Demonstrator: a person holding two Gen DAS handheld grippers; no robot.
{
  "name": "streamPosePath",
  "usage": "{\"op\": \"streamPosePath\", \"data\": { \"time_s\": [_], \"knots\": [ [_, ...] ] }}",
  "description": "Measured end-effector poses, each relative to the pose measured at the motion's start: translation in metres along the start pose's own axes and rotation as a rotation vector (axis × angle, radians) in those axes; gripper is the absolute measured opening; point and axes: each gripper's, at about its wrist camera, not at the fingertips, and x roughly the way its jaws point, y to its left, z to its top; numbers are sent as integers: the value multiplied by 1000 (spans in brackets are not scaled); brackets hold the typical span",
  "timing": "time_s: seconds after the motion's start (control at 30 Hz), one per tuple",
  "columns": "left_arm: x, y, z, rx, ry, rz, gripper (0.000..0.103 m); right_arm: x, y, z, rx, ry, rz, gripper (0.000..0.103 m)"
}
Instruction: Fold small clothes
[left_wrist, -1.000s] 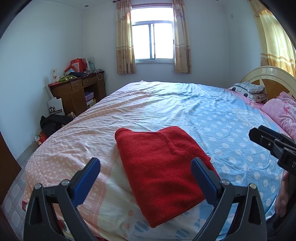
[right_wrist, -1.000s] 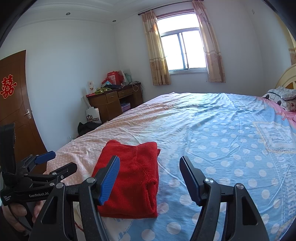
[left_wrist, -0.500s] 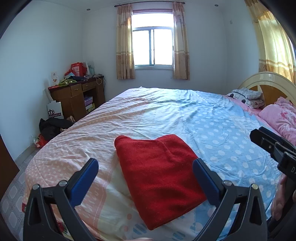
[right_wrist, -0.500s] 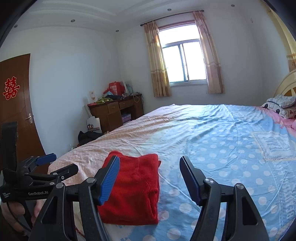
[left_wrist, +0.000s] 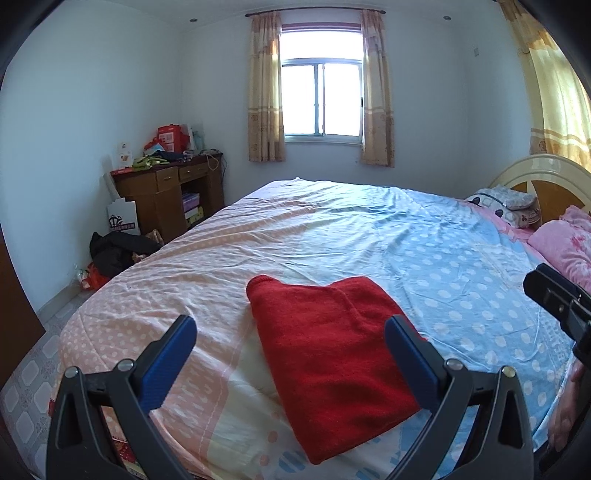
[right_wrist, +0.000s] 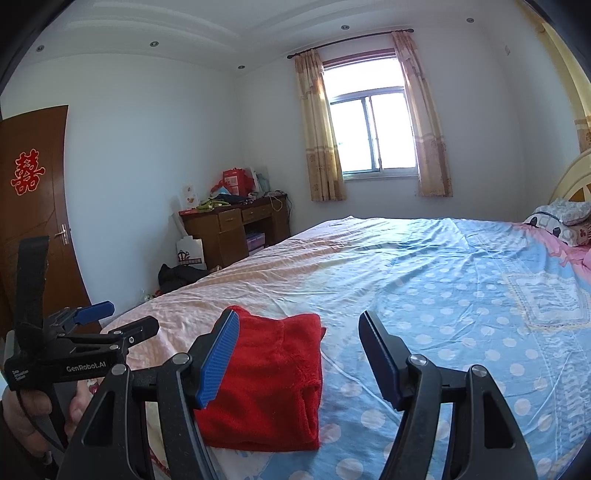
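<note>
With both grippers' jaws open and empty above the bed (left_wrist: 332, 229), the folded red garment (left_wrist: 332, 354) lies at lower centre; smooth its edges square, then lift both grippers clear without dragging the cloth.

Folded garment (left_wrist: 332, 354) plain red, fuzzy knit. Bed sheet (left_wrist: 424, 251) pale pink with white dots on one side, light blue with white dots on the other, cream band between. Pillow (left_wrist: 565, 243) pink floral. Curtains (left_wrist: 266, 88) beige-yellow, patterned bands. Walls white. Desk (left_wrist: 162, 195) dark brown wood. Door (right_wrist: 33, 221) brown, red paper character. Left tongs (left_wrist: 291, 354) and right tongs (right_wrist: 299, 354) black, blue pads.
</note>
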Motion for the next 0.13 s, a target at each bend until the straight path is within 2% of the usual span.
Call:
{"op": "streamPosePath", "data": {
  "time_s": [0.13],
  "knots": [
    [2, -1, -1, 13, 1, 14, 103, 1, 1, -1, -6, 8, 1, 68]
  ]
}}
